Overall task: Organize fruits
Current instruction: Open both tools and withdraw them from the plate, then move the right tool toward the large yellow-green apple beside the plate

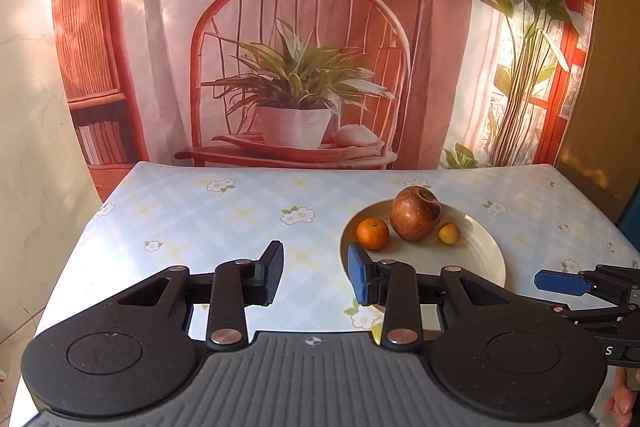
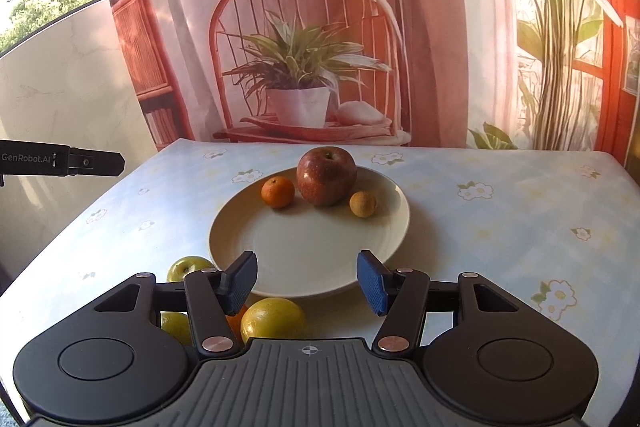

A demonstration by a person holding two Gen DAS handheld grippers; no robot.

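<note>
Red apple [image 2: 326,175], small orange [image 2: 278,191], tan round fruit [image 2: 363,203] on cream plate [image 2: 312,259], yellow-green fruits [image 2: 273,317] beside it, perhaps lemons.

Warm, bright daylight comes from beyond the printed backdrop [image 2: 320,27], glowing through it. Fruit on the plate [image 2: 280,239] casts soft shadows toward the camera. Fisheye bending curves both frames' edges; focus stays sharp.

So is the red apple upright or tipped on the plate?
Roughly upright: the red apple sits on the plate with its stem dimple facing up, leaning slightly in the left wrist view.

Floral-clothed table [image 2: 500,227]: cream plate [image 2: 280,267], yellow-green fruits [image 2: 272,319] beside it.
</note>
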